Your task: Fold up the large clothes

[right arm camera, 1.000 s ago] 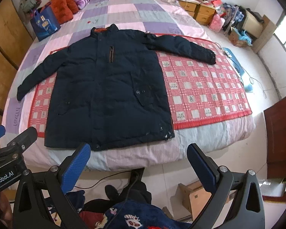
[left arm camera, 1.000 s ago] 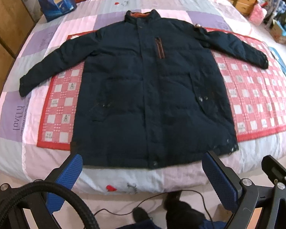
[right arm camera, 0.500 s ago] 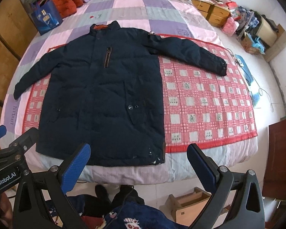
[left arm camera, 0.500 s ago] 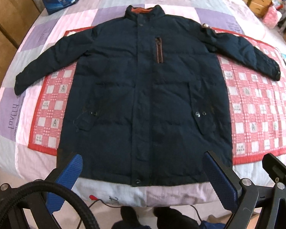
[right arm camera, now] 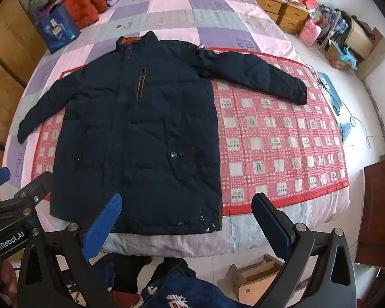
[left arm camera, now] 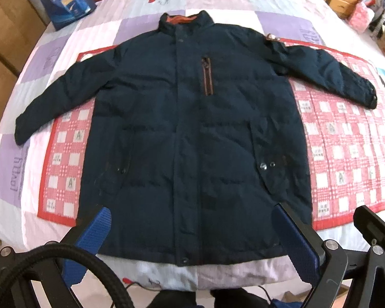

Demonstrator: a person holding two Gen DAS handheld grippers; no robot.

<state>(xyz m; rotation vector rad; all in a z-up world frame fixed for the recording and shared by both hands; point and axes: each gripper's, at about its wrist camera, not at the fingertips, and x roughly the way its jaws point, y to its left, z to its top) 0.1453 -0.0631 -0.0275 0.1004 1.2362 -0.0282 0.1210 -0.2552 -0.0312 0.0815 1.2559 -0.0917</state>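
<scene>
A large dark navy padded jacket (left arm camera: 187, 133) lies flat, front up, on a bed, sleeves spread out to both sides, collar away from me. It also shows in the right wrist view (right arm camera: 141, 133). My left gripper (left arm camera: 192, 220) is open and empty, hovering over the jacket's hem. My right gripper (right arm camera: 187, 208) is open and empty, above the hem's right corner (right arm camera: 218, 220). The left gripper's frame (right arm camera: 18, 205) shows at the left of the right wrist view.
A red checked mat (right arm camera: 282, 141) lies under the jacket on the purple and pink quilt (right arm camera: 179, 7). A blue bag (right arm camera: 56, 29) and red cushions (right arm camera: 84, 5) sit at the far left. Wooden drawers (right arm camera: 285, 10) and clutter stand at the right. A cardboard box (right arm camera: 251, 279) is on the floor.
Both grippers have moved forward toward the bed, from short of the hem to above it. The jacket has not moved and both grippers stay open.
</scene>
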